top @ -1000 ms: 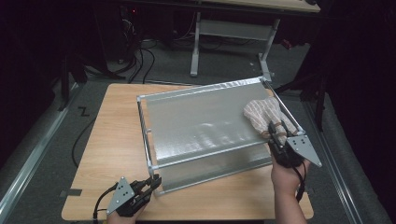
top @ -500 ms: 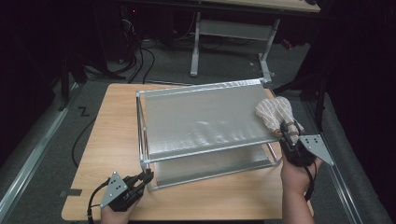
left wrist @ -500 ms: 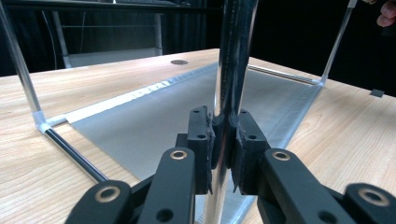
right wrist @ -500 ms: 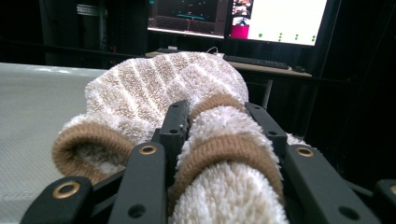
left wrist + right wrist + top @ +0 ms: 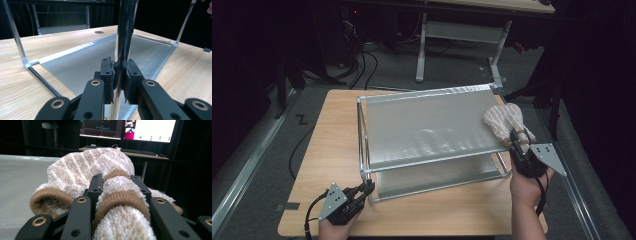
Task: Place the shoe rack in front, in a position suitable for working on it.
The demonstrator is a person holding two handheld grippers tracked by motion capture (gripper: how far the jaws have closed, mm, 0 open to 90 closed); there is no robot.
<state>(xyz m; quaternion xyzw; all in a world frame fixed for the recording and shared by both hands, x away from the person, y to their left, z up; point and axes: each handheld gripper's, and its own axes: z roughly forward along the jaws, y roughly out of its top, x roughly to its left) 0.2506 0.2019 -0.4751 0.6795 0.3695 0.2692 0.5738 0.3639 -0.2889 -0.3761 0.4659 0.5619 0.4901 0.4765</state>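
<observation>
My left fingers (image 5: 120,75) clamp the rack's front post (image 5: 123,37) while my right fingers (image 5: 120,192), just closing, pinch fuzzy socks (image 5: 504,120) on the top shelf's (image 5: 427,130) right end; I judge a tug could drag them off the edge.

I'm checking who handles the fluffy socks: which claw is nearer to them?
Right. The right claw is clamped on the socks at the rack's far right end. The left claw grips the rack's front-left post, across the rack from them.
</observation>
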